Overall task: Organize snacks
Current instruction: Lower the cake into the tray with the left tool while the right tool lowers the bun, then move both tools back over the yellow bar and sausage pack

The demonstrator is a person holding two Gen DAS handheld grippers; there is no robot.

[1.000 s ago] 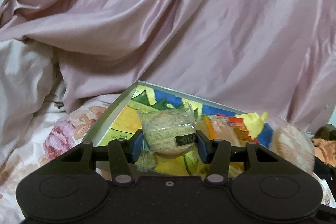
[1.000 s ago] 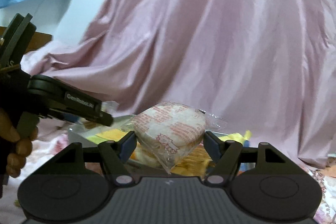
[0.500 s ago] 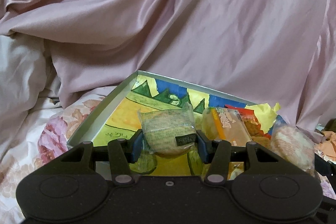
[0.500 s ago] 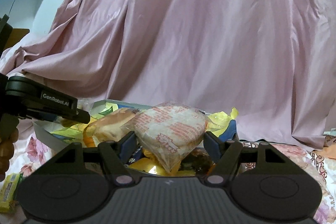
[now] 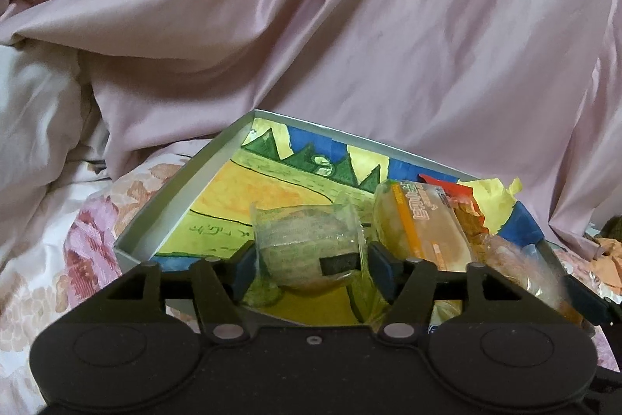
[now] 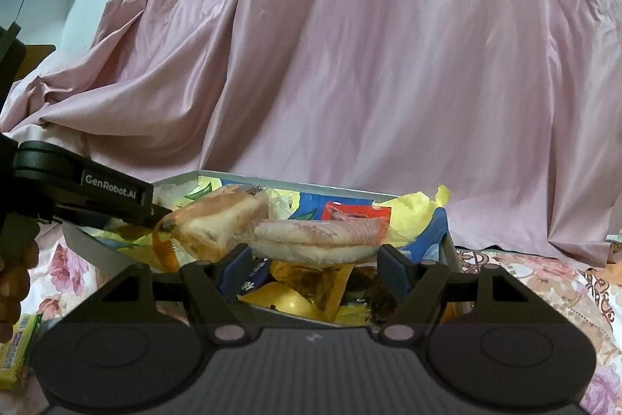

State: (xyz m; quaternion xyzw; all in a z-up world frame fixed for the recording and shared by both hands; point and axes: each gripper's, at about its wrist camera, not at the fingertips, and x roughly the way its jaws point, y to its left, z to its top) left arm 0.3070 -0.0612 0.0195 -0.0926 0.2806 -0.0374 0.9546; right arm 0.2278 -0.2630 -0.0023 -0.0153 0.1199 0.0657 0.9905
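A shallow box [image 5: 182, 181] with a bright painted floor lies on the bed. It also shows in the right wrist view [image 6: 272, 179]. My left gripper [image 5: 311, 259] is shut on a clear-wrapped greenish pastry [image 5: 307, 247], held low over the box. My right gripper [image 6: 315, 259] is opened wide around a red-printed wrapped bun [image 6: 318, 236] that lies flat on the pile in the box. An orange-striped bread pack [image 5: 420, 224] lies between them, also in the right wrist view [image 6: 217, 216].
Pink satin cloth [image 5: 350, 26] rises behind the box. A flowered sheet [image 5: 77, 259] surrounds it. Red and yellow wrappers [image 6: 357, 211] fill the box's right end. A yellow-green pack [image 6: 19, 349] lies on the sheet at left. The left gripper's arm [image 6: 97, 189] crosses there.
Both grippers came forward and down over the box. The right jaws widened and the red-printed bun tipped from upright to flat on the pile. The left kept its pastry.
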